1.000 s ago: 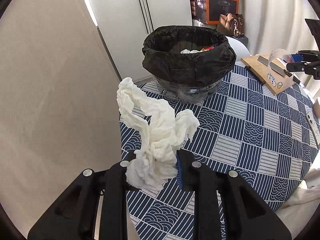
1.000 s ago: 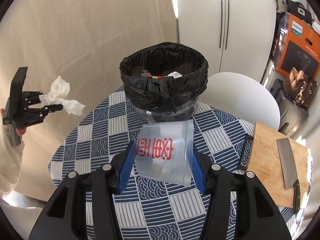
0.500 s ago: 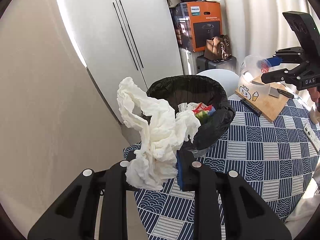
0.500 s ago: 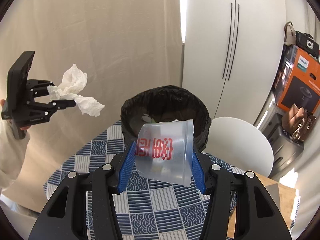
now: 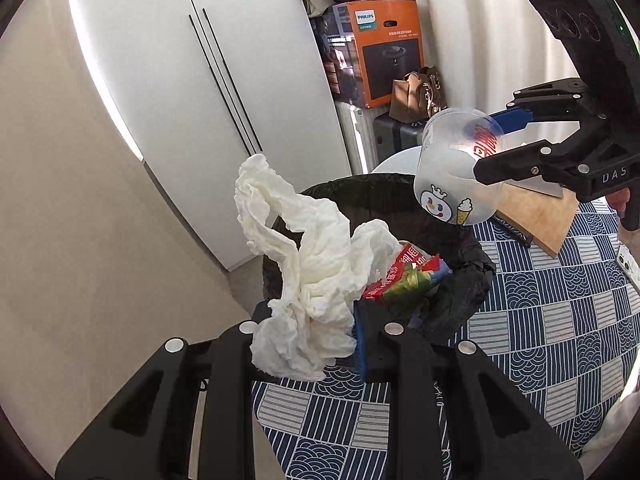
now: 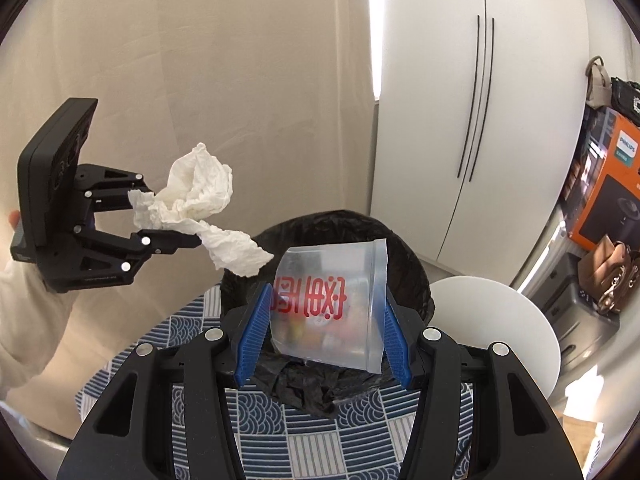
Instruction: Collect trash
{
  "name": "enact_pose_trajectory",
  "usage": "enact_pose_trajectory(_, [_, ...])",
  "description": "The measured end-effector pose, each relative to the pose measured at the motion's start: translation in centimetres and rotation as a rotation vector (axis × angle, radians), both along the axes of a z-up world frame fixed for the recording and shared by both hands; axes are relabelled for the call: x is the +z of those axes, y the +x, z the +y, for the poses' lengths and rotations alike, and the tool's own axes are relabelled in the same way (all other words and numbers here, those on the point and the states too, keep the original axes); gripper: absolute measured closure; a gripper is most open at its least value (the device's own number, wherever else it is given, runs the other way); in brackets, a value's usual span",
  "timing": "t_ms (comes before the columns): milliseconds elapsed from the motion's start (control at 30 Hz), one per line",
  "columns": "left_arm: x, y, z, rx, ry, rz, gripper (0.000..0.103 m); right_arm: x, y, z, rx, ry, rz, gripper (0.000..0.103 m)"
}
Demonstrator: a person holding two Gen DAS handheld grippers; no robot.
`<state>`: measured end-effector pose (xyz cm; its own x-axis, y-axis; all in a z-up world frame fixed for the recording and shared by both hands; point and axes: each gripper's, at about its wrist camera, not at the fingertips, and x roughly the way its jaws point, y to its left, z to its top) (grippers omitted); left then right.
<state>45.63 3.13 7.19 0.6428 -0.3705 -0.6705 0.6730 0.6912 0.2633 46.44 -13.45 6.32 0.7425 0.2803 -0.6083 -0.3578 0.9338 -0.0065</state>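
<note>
**Ana:** Tissue first, right up at the lens: the left claw (image 5: 316,344) is clamped on a crumpled white tissue (image 5: 308,280), pinched at its lower bunch, the loose tail flopping up and over the bin's near rim.

**Ben:** Featherweight, I'd say, soft as anything. No risk of crushing it, but it could cling to the pads on release or drift off on the way down.

**Ana:** Over on the right, the right claw (image 6: 322,332) grips a clear plastic cup (image 6: 328,304) across its sides, blue pads on both walls, the cup lying tilted with red print facing the camera.

**Ben:** Light too, thin-walled and slick by the look of it. Squeeze harder and it buckles; the side grip near the middle looks the sensible hold.

**Ana:** Just beyond both claws, the black-lined bin (image 5: 460,288) stands on the checked blue bench (image 5: 560,320). Cup and tissue both hang above its mouth, apart from each other.

**Ben:** Colourful wrappers (image 5: 404,280) already sit inside, near the top, so room looks a bit tight.

**Ana:** Further right on the bench, a wooden cutting board (image 5: 536,216), clear of the drop.

**Ben:** Then a white chair (image 6: 500,320) behind the bin, wardrobe doors (image 6: 460,100), and an orange box (image 5: 384,52) far back. Nothing blocks the opening; the only crowding I'd watch is the two claws meeting over it.
</note>
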Motion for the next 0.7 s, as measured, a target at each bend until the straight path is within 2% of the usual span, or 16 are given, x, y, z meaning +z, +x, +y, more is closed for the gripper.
enact_pose_trajectory(100, [-0.7,1.7,-0.8,-0.011,-0.013,0.018,0.072,-0.7,1.7,-0.3,0.0,0.011,0.006,0.054])
enact_pose_trajectory(133, [-0.9,2.1,-0.9,-0.008,-0.025,0.02,0.056,-1.0,2.3,-0.4,-0.002,0.014,0.012,0.054])
enact_pose_trajectory(167, [-0.9,2.5,-1.0,-0.002,-0.042,0.021,0.034,-1.3,2.8,-0.5,-0.005,0.011,0.02,0.052])
enact_pose_trajectory(233, [-0.9,3.1,-0.7,0.005,-0.094,0.037,0.018,-1.7,3.3,-0.6,-0.025,-0.015,0.014,0.039])
enact_pose_trajectory(300, [-0.8,3.4,-0.1,0.025,-0.139,0.046,0.017,-1.9,3.3,-1.0,-0.035,-0.009,0.012,0.022])
enact_pose_trajectory(367, [-1.0,3.3,0.3,0.047,-0.148,0.042,0.01,-2.1,2.9,-1.4,-0.043,-0.005,0.004,0.018])
enact_pose_trajectory(500, [-1.4,2.3,0.7,0.064,-0.136,0.05,0.006,-2.6,1.9,-2.0,-0.06,0.0,0.009,0.017])
enact_pose_trajectory(700, [-1.8,-0.5,1.3,0.099,-0.099,0.05,0.006,-2.5,-1.0,-2.0,-0.072,0.004,0.003,0.014])
